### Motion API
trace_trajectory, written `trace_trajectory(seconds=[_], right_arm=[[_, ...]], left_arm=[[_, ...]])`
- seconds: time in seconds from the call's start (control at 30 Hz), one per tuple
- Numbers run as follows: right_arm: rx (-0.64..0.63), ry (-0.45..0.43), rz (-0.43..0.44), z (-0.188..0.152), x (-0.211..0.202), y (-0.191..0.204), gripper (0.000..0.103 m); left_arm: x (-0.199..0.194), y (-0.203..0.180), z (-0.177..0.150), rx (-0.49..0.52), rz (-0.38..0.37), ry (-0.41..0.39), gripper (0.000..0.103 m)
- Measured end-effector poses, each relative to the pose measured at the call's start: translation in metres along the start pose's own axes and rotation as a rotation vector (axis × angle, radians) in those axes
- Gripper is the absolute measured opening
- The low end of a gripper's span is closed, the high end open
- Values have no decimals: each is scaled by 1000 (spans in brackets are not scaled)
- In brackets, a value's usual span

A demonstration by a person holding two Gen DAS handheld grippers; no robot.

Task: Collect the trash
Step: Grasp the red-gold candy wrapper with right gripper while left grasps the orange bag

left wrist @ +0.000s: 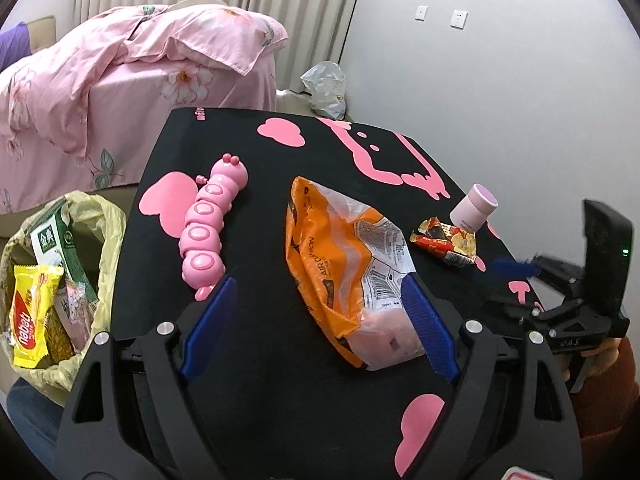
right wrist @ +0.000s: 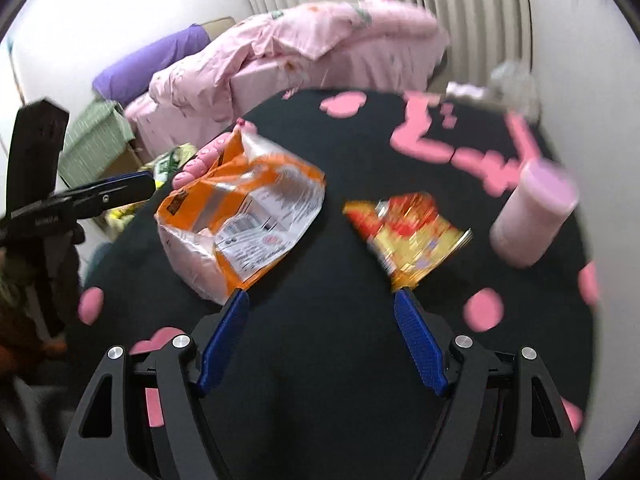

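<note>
An orange and clear plastic bag (left wrist: 340,256) (right wrist: 244,208) lies on the black table with pink patches (left wrist: 260,340). My left gripper (left wrist: 318,284) is open and low over it, the bag's near end beside its right finger (left wrist: 420,320). To the right lies a red and yellow snack wrapper (left wrist: 446,242) (right wrist: 408,236). My right gripper (right wrist: 320,295) stands open and empty just short of that wrapper, with bare table between its fingers. It shows blurred at the right edge of the left wrist view (left wrist: 508,268). A yellow trash bag (left wrist: 108,216) holding packets hangs off the table's left.
A pink caterpillar toy (left wrist: 210,220) lies left of the orange bag. A pink cup (left wrist: 474,210) (right wrist: 532,216) stands upside down behind the wrapper. Beyond the table are a bed with a pink quilt (left wrist: 140,60), a clear plastic bag on the floor (left wrist: 326,88) and a green box (right wrist: 96,132).
</note>
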State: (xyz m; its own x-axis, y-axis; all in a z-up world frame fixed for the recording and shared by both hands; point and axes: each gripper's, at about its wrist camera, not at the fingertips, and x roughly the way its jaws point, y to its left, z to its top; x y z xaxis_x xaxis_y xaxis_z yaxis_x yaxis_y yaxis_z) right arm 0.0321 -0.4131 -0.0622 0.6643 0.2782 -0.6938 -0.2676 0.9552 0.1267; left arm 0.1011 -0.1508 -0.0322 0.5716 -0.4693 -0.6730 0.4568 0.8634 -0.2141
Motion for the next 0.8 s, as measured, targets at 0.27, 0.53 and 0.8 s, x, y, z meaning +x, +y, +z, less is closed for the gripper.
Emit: trace_trajectory(seconds=[0.27, 0.53, 0.8], right_arm=[[-197, 39, -201, 29, 41, -12, 72], [15, 84, -46, 24, 54, -49, 48], [36, -1, -153, -2, 6, -25, 43]], left_arm=[[6, -9, -3, 22, -21, 25, 80], [12, -2, -7, -33, -116, 66, 87], [25, -15, -13, -36, -48, 101, 86]])
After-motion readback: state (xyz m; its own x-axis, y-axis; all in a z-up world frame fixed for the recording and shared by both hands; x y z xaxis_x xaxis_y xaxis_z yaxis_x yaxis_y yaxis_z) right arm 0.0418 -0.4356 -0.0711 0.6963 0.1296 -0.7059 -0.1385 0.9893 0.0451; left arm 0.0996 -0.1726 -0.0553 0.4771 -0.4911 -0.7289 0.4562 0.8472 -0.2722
